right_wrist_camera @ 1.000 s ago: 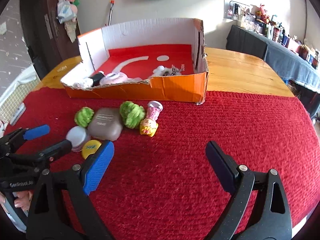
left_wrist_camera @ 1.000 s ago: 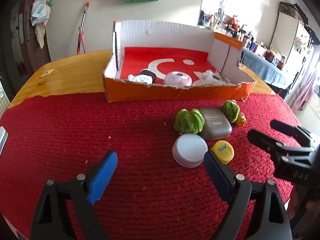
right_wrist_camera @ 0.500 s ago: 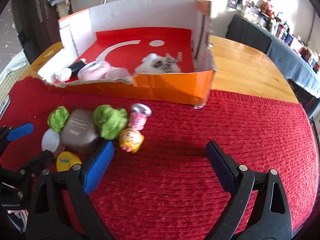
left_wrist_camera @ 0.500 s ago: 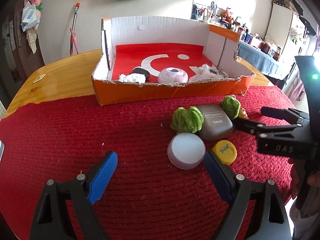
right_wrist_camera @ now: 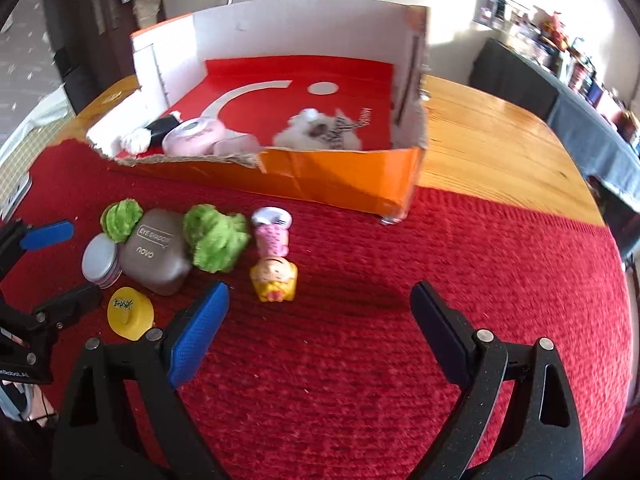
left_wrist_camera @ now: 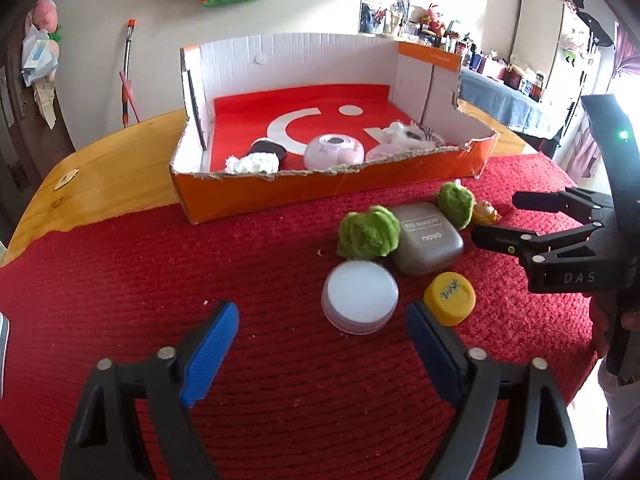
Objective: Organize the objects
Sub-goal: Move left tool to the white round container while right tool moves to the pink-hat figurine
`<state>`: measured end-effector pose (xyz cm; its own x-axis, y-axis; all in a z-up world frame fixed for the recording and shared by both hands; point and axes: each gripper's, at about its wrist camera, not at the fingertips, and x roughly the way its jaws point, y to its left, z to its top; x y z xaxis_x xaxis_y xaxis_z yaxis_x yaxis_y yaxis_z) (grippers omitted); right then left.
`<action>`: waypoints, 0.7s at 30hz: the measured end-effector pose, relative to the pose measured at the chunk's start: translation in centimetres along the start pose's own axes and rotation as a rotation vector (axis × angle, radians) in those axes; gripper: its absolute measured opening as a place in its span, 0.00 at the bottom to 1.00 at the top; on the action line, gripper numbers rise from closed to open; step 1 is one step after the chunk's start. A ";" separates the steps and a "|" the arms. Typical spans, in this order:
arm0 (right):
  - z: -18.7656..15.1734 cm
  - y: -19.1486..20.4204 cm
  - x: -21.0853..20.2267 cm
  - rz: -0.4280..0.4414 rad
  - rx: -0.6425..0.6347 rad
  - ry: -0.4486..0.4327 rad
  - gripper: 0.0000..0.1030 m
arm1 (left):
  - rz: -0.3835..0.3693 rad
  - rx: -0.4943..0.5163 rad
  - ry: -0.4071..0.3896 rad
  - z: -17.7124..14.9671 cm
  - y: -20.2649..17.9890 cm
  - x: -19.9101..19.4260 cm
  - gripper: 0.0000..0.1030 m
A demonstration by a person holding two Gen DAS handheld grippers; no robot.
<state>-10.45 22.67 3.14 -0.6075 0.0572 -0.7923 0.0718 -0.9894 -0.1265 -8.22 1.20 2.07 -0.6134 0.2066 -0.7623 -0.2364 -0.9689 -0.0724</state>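
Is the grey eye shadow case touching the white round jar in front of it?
Apart. In the left wrist view a strip of red mat shows between the eye shadow case and the white round jar.

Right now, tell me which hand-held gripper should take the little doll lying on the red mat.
Right. The right hand-held gripper is open, empty, with the doll lying just ahead of its fingertips. The left hand-held gripper faces the white round tin, and the grey eye shadow case lies between it and the doll.

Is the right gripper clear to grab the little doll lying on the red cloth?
Probably yes. The right gripper is open and empty, and the doll lies just ahead on the red cloth, bare on its right side; a green pompom crowds its left.
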 end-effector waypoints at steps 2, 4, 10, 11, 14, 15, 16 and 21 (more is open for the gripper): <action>0.2 0.5 0.2 -0.001 -0.024 -0.001 0.82 | 0.000 0.005 -0.002 0.0 0.0 0.0 0.78; 0.4 0.7 0.3 0.005 -0.039 -0.003 0.79 | -0.015 0.009 -0.006 0.1 -0.1 0.0 0.75; 1.0 0.5 0.6 0.036 -0.040 -0.016 0.63 | -0.075 0.022 -0.011 0.4 -0.4 0.2 0.62; 1.1 0.5 0.7 0.039 -0.041 -0.018 0.60 | -0.083 0.018 -0.012 0.5 -0.3 0.2 0.61; 1.2 0.6 0.7 0.053 -0.046 -0.024 0.54 | -0.109 0.003 -0.017 0.7 -0.2 0.3 0.60; 1.2 0.7 0.7 0.057 -0.051 -0.027 0.52 | -0.123 -0.005 -0.019 0.7 -0.1 0.3 0.56; 1.2 0.8 0.6 0.065 -0.055 -0.031 0.47 | -0.131 -0.009 -0.020 0.7 -0.1 0.3 0.54; 1.2 1.1 0.7 0.139 -0.074 -0.040 0.21 | -0.237 -0.026 -0.018 0.7 0.3 0.2 0.41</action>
<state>-11.78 21.48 3.20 -0.6188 -0.0866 -0.7808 0.2147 -0.9747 -0.0621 -8.96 1.06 2.34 -0.5562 0.4311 -0.7105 -0.3562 -0.8961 -0.2649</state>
